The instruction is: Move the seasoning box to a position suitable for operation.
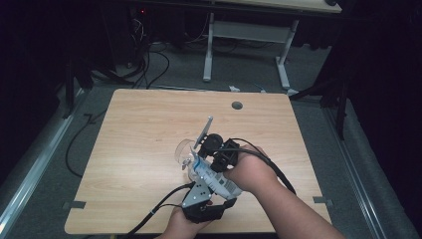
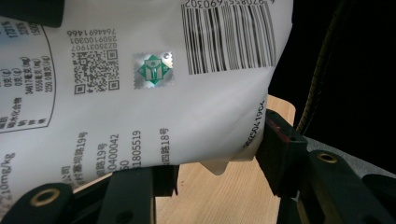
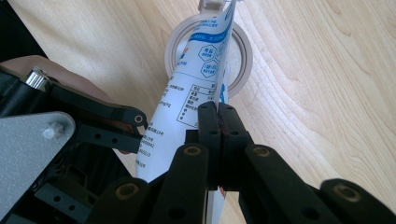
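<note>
Wooden table [image 1: 139,129], one pouch [image 1: 214,178], one cup [image 1: 185,151]

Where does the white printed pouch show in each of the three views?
High view: white pouch at lower centre, between both grippers, slanting toward the clear cup.
Left gripper view: pouch back, with its barcode, across the upper left.
Right gripper view: centre, edge-on over the cup.
Shared landmark: the wooden table.
</note>
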{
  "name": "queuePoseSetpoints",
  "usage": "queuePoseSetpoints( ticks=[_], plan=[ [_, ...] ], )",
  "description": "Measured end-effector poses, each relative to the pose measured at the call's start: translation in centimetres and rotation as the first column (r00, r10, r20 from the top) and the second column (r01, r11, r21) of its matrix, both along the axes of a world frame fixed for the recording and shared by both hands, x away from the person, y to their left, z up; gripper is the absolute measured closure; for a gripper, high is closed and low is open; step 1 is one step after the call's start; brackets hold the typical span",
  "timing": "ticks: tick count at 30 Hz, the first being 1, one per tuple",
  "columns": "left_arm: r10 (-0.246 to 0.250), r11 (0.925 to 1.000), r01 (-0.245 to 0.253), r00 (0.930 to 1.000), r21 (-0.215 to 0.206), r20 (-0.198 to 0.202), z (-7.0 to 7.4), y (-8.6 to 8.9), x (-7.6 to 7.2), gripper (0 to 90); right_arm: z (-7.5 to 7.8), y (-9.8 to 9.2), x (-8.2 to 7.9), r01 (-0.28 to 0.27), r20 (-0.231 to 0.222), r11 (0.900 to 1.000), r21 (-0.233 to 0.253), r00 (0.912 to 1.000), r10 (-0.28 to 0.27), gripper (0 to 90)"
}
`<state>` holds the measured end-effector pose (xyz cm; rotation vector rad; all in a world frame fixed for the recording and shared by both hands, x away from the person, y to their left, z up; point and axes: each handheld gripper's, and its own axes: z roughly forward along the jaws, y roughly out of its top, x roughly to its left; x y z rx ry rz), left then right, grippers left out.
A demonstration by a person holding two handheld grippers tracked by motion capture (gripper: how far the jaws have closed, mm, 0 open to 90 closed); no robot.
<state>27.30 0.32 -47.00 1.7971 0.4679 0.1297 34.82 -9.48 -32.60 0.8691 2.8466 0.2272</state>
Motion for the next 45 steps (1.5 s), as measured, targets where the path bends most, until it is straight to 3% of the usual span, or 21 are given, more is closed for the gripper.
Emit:
queuePoseSetpoints(
  ticks=[45],
  plan=[
    [-0.004,0.9999,0.004,1.0,-0.012,0.004,0.15,0.06,-0.02,54.0,0.11,0.13,0.01,-0.006,0.004,1.0,-0.002,1.0,0.006,90.0]
  ],
)
